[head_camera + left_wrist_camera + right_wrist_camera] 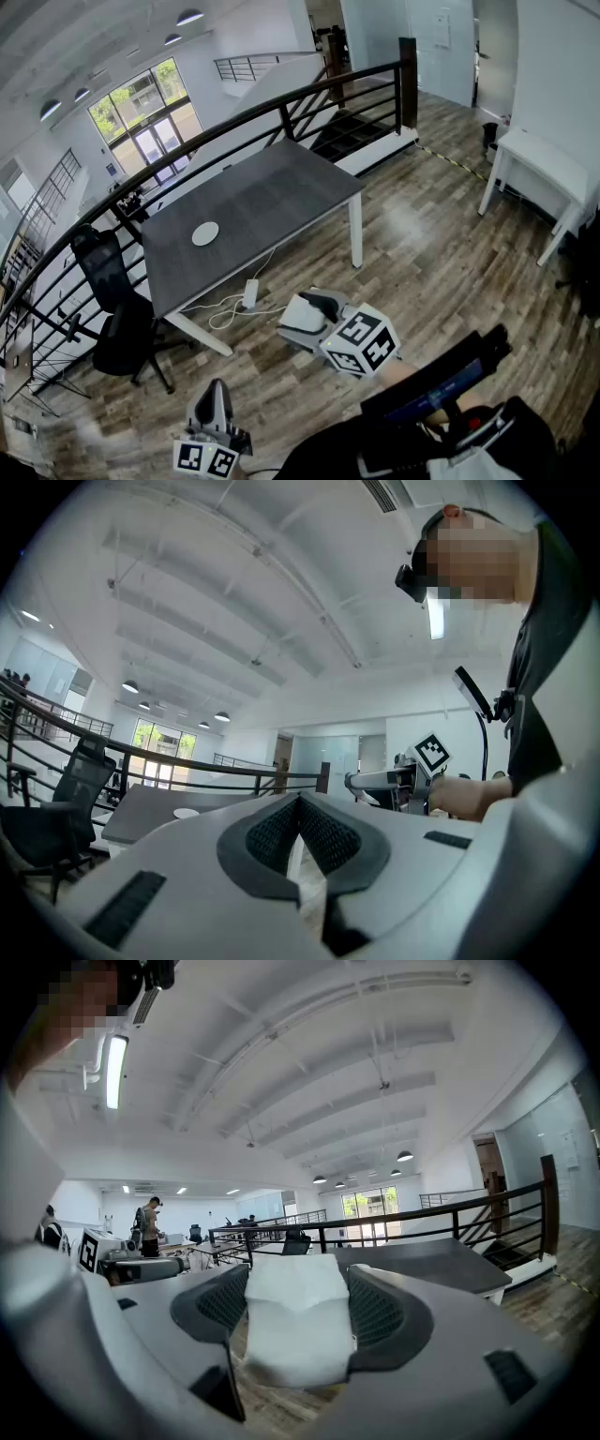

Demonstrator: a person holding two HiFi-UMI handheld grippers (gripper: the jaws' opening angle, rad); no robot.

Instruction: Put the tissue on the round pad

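Note:
The round white pad [205, 233] lies on the dark grey table [272, 192], near its left end; it also shows small in the left gripper view [186, 813]. My right gripper [314, 309] hangs over the wooden floor in front of the table, shut on a white tissue pack [300, 319]. In the right gripper view the tissue [295, 1330] fills the gap between both pads of the right gripper [298, 1274]. My left gripper [216, 394] is low at the bottom left, its jaws meeting at the tips with nothing between them [300, 803].
A black office chair [112, 300] stands at the table's left end. A power strip with cables [249, 295] lies on the floor under the near edge. A black railing [281, 103] runs behind the table. A white table [544, 164] stands at the right.

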